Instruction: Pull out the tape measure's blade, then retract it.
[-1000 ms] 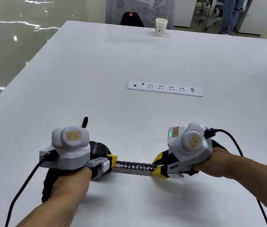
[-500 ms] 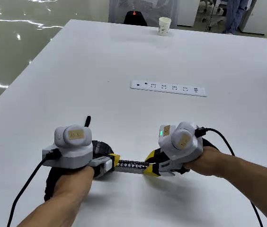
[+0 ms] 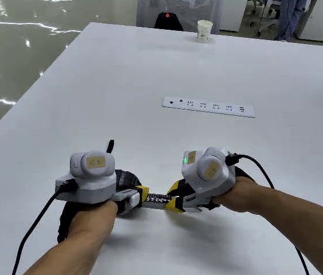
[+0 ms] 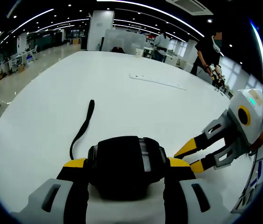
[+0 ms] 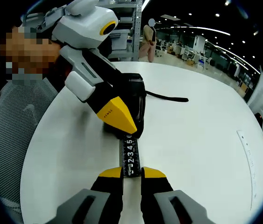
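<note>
L hand-held gripper (image 3: 133,198) pinches the tape measure case (image 5: 129,100) on the worktop (image 3: 150,74). R hand-held gripper (image 5: 131,173), just beside it, is pressed onto the blade (image 5: 130,154) tip, w/ a short length out between them. Prob. retracting: keep blade in line w/ case mouth, ease in slowly, no snap.

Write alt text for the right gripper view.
The right gripper pinches the end of a short numbered blade over a white table. The left gripper clamps the black tape measure, its strap lying beyond.
</note>
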{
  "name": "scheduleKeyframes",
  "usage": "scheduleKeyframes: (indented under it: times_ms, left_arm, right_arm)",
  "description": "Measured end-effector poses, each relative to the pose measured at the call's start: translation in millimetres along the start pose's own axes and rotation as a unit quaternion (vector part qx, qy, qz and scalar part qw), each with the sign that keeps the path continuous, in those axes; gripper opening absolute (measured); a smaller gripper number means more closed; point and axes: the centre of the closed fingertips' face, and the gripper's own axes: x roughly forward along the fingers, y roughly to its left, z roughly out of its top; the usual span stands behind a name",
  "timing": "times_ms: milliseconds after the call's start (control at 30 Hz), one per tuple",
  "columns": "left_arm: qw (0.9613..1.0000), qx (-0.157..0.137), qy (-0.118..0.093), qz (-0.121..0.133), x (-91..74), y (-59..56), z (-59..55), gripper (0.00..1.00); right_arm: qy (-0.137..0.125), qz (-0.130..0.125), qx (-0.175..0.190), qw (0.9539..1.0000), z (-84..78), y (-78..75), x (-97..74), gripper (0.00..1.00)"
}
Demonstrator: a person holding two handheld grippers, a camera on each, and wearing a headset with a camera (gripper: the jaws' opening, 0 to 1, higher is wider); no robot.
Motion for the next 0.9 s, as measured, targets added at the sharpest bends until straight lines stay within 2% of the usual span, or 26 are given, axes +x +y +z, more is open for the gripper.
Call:
scheduleKeyframes:
  times_ms: [433, 900]
  left_arm:
    - [1.0, -0.004, 0.002, -0.002, -1.5, 0.4, -0.9, 0.6]
    - [1.0, -0.008, 0.002, -0.003, -1.0, 0.8, -1.5, 0.61]
  right_arm:
    - [-0.009, 0.005, -0.009, 0.9999, 19.8, 2.9, 15.4, 0.1]
    - [-0.019, 0.006, -0.02, 0.9996, 32.8, 3.5, 27.0, 0.11]
